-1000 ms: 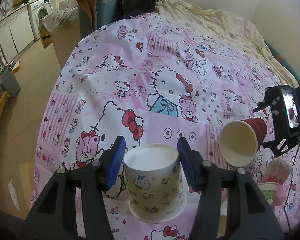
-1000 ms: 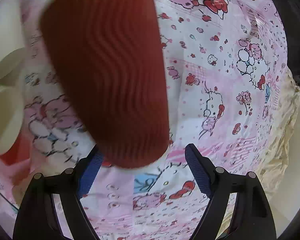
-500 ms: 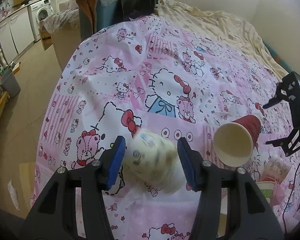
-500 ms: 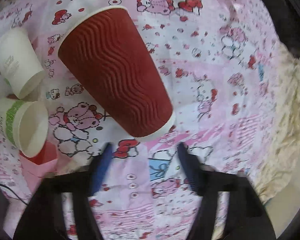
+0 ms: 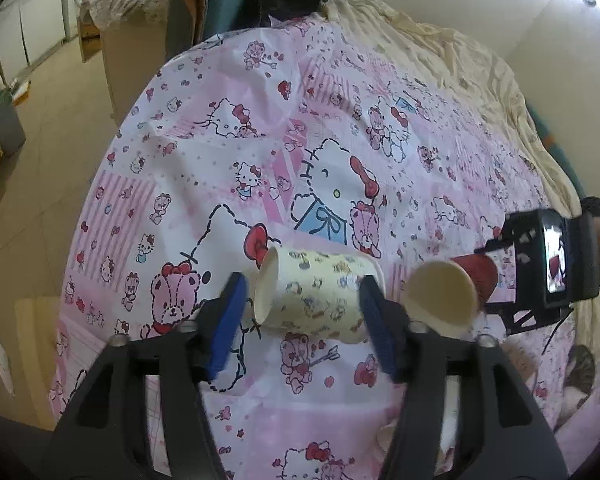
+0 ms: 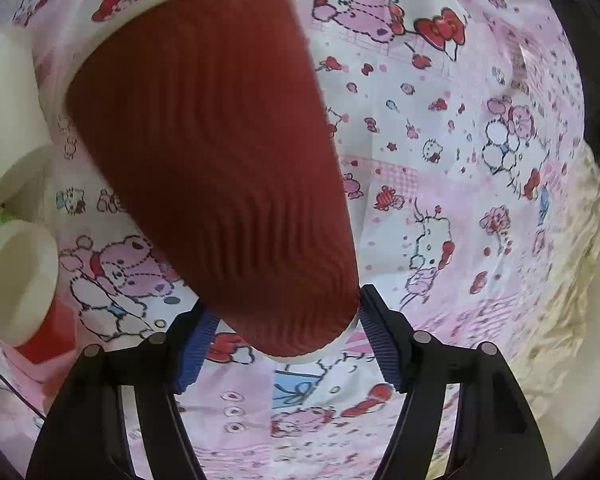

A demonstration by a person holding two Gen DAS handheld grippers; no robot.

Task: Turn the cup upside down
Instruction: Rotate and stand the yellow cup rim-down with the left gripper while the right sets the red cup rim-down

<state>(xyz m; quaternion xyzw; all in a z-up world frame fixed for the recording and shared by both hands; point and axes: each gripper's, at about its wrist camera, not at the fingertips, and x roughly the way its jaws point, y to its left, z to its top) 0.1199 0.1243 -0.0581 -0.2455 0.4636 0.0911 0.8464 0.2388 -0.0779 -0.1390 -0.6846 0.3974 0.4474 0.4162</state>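
Note:
A cream patterned paper cup (image 5: 316, 292) lies on its side on the pink Hello Kitty cloth (image 5: 228, 152), its mouth to the left. My left gripper (image 5: 300, 320) is open around it, blue pads either side and not pressing it. A red ribbed paper cup (image 6: 216, 168) lies tilted with its base between the pads of my right gripper (image 6: 284, 340), which is open around it. In the left wrist view the red cup (image 5: 440, 300) shows its cream inside, with the right gripper (image 5: 548, 264) behind it.
Several other paper cups lie by the red cup: white ones (image 6: 8, 120), one with a green band (image 6: 16, 280) and a small red one (image 6: 48, 336). A rumpled cream sheet (image 5: 440, 60) covers the far part of the bed. The floor (image 5: 40, 140) lies to the left.
The patterned cup stood upright between my left pads; it has tipped over onto its side. My right gripper drew back from the red cup, then closed in on its base again.

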